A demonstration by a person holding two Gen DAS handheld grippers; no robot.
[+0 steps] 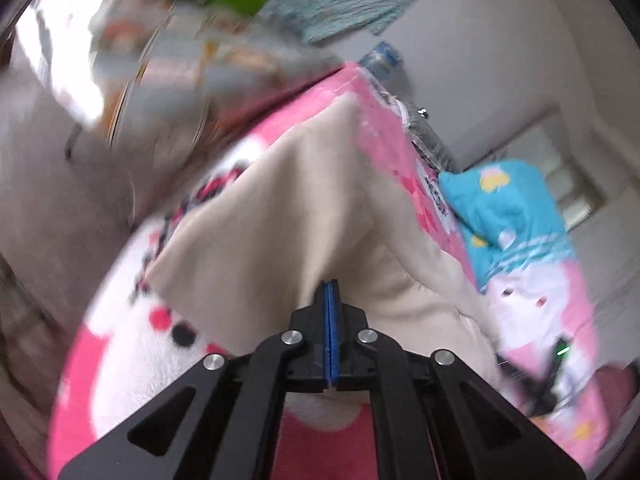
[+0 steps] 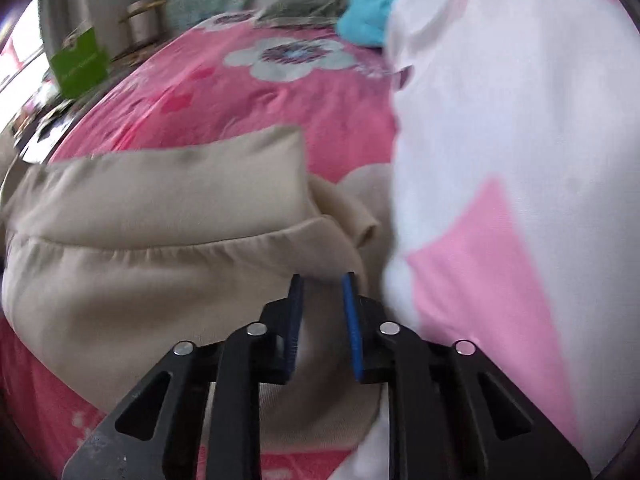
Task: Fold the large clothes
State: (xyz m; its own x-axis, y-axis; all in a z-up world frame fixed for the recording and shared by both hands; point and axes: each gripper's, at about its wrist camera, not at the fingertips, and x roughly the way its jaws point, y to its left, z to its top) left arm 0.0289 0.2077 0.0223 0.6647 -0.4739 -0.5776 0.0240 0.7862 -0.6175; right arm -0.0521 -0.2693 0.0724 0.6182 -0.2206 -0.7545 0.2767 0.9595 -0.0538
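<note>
1. Left gripper (image 1: 330, 288): jaws seen pressed together at lower centre; nothing visibly clamped.
2. Right gripper (image 2: 323, 282): jaws held apart over the fabric.
3. Beige garment (image 2: 168, 216): spread mid-frame on a pink floral bedcover (image 2: 256, 100).
4. Green box (image 2: 79, 63), upper left: lettering blurred, unreadable.

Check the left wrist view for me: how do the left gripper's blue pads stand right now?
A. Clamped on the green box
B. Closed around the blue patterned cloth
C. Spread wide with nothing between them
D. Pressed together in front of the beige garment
D: in the left wrist view the left gripper shows its two blue pads meeting with no gap, their tips against the beige garment on the pink bedspread.
</note>
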